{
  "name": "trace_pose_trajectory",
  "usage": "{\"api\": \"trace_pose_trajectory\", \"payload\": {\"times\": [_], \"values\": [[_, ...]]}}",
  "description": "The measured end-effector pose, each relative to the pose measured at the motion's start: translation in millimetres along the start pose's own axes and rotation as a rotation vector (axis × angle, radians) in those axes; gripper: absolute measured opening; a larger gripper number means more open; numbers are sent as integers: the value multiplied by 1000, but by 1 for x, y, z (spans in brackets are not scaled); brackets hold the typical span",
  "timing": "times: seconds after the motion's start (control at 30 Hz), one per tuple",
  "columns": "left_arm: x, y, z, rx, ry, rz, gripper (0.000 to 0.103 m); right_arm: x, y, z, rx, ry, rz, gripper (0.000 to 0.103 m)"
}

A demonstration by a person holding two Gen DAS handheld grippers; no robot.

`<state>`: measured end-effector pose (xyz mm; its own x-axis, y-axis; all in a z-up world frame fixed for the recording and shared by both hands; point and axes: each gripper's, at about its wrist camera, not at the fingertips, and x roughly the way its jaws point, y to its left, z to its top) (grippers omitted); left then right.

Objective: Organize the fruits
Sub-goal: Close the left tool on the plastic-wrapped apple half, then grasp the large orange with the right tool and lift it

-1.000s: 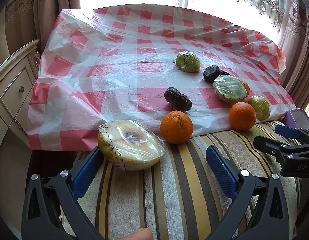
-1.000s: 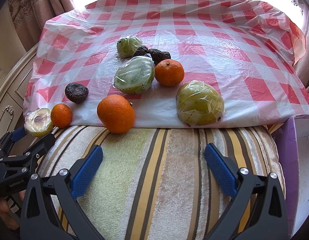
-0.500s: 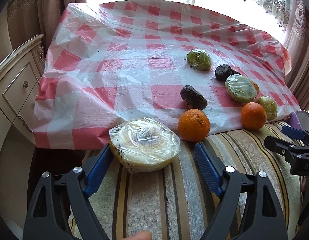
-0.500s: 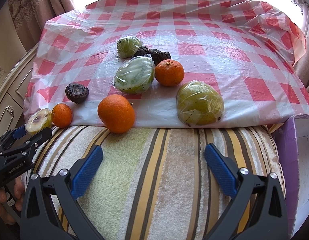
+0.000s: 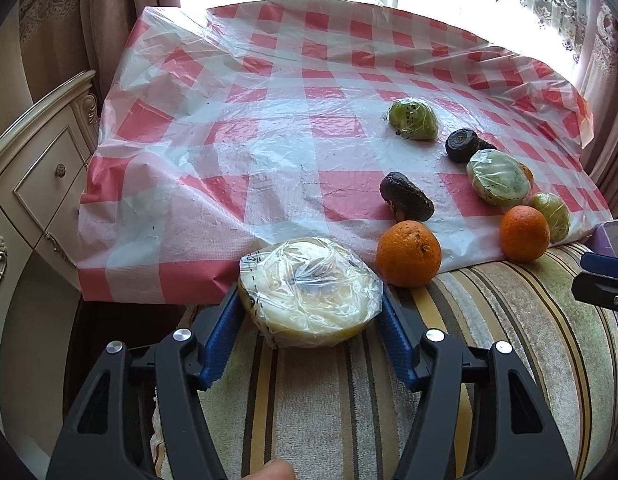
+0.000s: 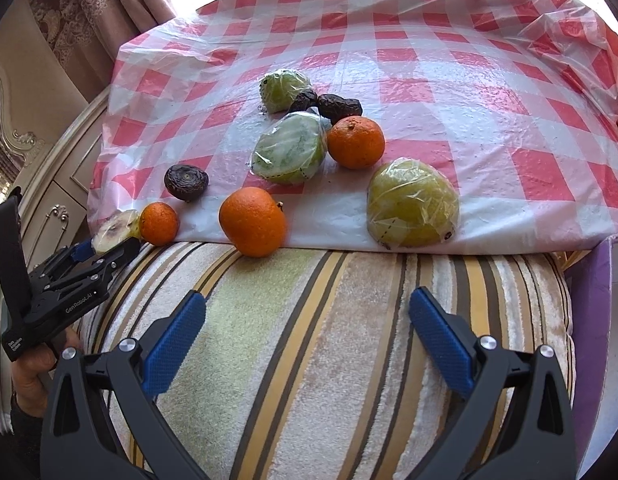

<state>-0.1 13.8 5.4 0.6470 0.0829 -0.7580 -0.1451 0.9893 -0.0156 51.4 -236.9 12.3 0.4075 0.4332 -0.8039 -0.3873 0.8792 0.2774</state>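
Observation:
A yellow fruit half in clear wrap (image 5: 309,280) lies on the striped cushion (image 5: 489,340) at the edge of the checked plastic cloth (image 5: 229,140). My left gripper (image 5: 308,300) straddles it. Its jaws are closing, and both blue pads touch the wrap. In the right wrist view this gripper (image 6: 105,248) and the fruit half (image 6: 113,228) show at far left. My right gripper (image 6: 307,298) stands open over the bare cushion, with nothing between its fingers. Three oranges (image 6: 253,220), three wrapped green fruits (image 6: 291,152) and dark wrinkled fruits (image 6: 186,182) lie on the cloth.
A cream dresser (image 5: 33,176) stands left of the cloth. A purple box (image 6: 589,320) sits at the cushion's right end. Curtains and a bright window lie behind. One orange (image 5: 408,254) rests just right of the left gripper.
My left gripper has moved forward around the wrapped yellow fruit half and its jaws have narrowed onto it. The right gripper stays open in about the same place.

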Motion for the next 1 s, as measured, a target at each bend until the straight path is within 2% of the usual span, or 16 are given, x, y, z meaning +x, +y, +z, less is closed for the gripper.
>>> {"api": "trace_pose_trajectory", "payload": {"times": [0.07,0.13,0.27,0.43,0.6,0.77,0.9,1.0], "values": [[-1,0,0,-2,-5,3,62,-6,-8,0,31,-28,9,102],[-2,1,-1,-10,-9,1,62,-12,-13,-1,41,-64,-37,101],[-2,3,-1,-25,-13,-8,62,-16,-21,0,59,-97,-58,101],[-4,3,-2,-30,-24,-2,62,-17,7,8,-83,-126,-89,101],[-7,5,-2,-35,-38,-8,62,2,36,20,-183,-91,-79,98],[-10,6,-2,-41,-53,-17,61,25,47,28,-222,-26,-96,74],[-13,6,-1,-42,-64,-15,61,35,50,31,-228,-3,-78,67],[-15,6,0,-43,-70,-14,61,40,49,33,-222,14,-49,45]]}}
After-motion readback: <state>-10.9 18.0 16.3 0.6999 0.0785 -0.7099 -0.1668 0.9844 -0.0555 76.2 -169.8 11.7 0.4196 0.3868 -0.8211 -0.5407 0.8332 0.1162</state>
